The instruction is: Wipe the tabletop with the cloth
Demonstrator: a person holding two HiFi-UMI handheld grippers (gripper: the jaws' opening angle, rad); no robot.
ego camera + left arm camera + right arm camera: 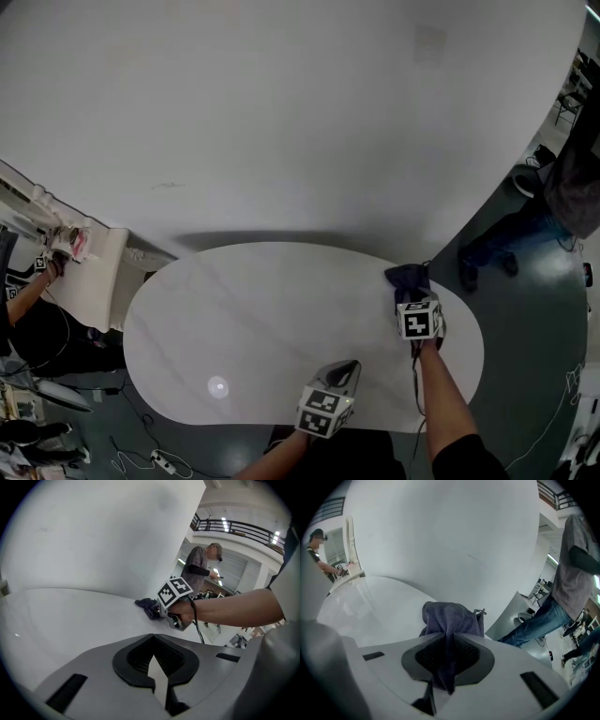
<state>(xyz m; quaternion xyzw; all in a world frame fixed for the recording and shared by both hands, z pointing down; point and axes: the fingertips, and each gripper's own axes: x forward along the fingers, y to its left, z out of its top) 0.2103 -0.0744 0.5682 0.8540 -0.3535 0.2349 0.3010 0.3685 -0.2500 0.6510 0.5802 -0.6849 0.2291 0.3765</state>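
Observation:
The white oval tabletop fills the lower middle of the head view. A dark blue-grey cloth lies bunched on its far right part, and my right gripper is shut on it. In the right gripper view the cloth is pinched between the jaws and bulges out ahead of them. My left gripper hovers near the table's front edge with its jaws shut and nothing between them. The left gripper view shows the cloth and the right gripper across the table.
A large white curved wall rises right behind the table. A person in jeans stands on the floor at the right. Another person works at a white counter on the left. Cables lie on the floor.

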